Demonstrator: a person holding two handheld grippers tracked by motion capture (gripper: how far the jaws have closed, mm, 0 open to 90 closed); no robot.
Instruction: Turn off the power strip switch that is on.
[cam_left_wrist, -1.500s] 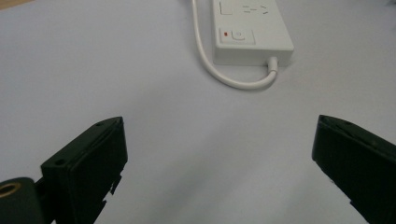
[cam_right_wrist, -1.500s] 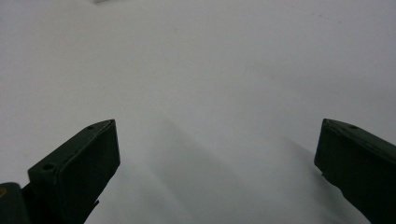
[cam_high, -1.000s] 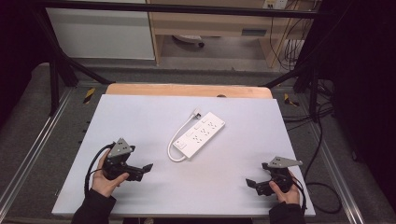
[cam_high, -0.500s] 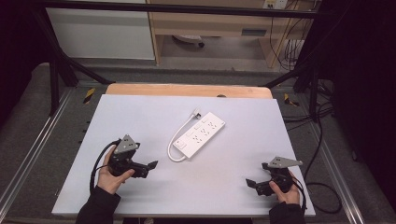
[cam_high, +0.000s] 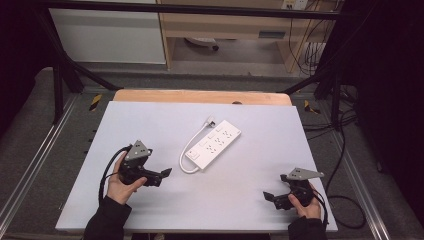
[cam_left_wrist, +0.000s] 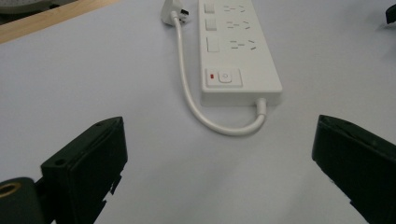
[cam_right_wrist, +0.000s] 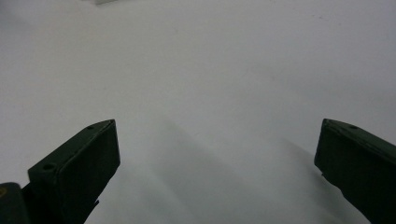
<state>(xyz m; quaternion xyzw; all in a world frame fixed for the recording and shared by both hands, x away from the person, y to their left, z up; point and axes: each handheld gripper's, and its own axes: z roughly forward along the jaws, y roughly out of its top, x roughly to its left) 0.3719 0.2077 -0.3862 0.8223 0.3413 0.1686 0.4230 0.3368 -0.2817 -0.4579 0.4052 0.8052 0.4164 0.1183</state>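
White power strip (cam_high: 213, 144) with short looped cord (cam_left_wrist: 196, 105) lies flat; left tongs (cam_high: 159, 176) and right tongs (cam_high: 272, 198) gape wide, empty.

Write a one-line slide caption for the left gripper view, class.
Open left gripper faces the switch end of a white power strip, whose short cord loops back to its plug on the white table.

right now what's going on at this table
A person holds a gripper in each hand over a white table. Both are open and empty. The left gripper points toward a white power strip, whose short cord curls beside it. The right gripper sits near the table's front right corner, apart from everything.
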